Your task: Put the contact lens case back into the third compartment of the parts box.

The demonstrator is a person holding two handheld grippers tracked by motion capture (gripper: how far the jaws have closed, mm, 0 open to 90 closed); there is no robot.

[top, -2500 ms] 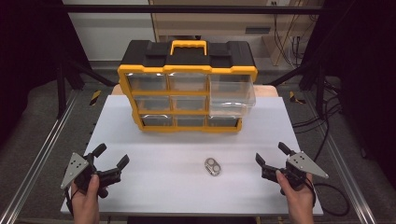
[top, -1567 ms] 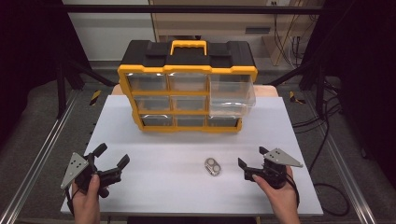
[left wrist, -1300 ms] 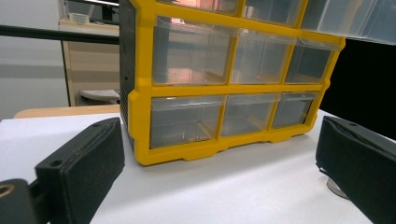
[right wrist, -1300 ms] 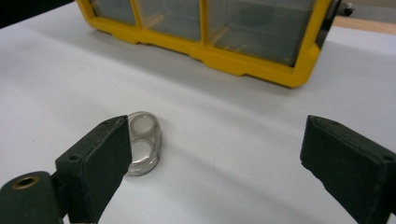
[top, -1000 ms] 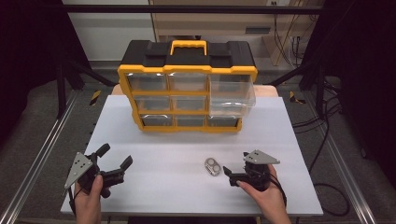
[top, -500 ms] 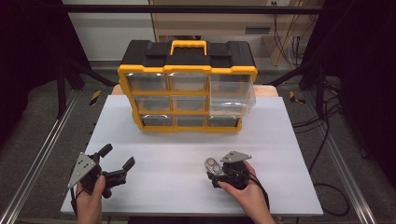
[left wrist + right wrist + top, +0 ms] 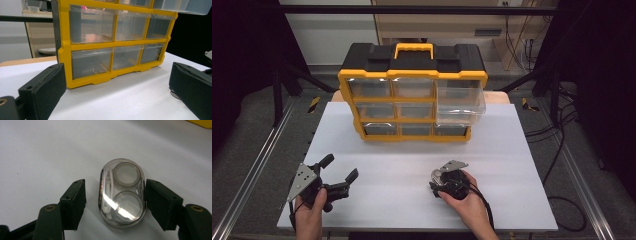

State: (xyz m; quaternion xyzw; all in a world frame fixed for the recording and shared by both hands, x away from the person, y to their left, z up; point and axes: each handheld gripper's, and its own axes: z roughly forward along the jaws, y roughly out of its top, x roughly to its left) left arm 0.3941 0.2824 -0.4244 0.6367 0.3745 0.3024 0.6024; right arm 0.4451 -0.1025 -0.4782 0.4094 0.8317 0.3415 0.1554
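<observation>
At the bottom of the high view, a person's two hands hold a gripper each over a white table (image 7: pixel 512 150). The right gripper (image 7: pixel 115 202), low and right of centre in that view, is tipped down over a small clear oval case (image 7: pixel 122 192) lying flat on the table. Seen from the right gripper view, the case sits in the middle of the frame between the two black jaws, which have just been closing in on it. The right-hand pad is at or just beside the case's edge; a narrow strip of bare table separates the left-hand pad from it, so the case is bracketed but not yet clamped. Two round wells show through its clear lid, one above the other.

In the lower left of the high view, the left gripper (image 7: pixel 340 171) rests low over the table, its jaws spread wide with nothing between them; in the left gripper view they stand at the far left and right edges of the frame.

Beyond both, at the upper centre of the high view, stands a yellow and black drawer organiser (image 7: pixel 412 95) with clear drawers and a yellow carry handle. Its upper right drawer (image 7: pixel 460 102) is pulled out towards the camera.
</observation>
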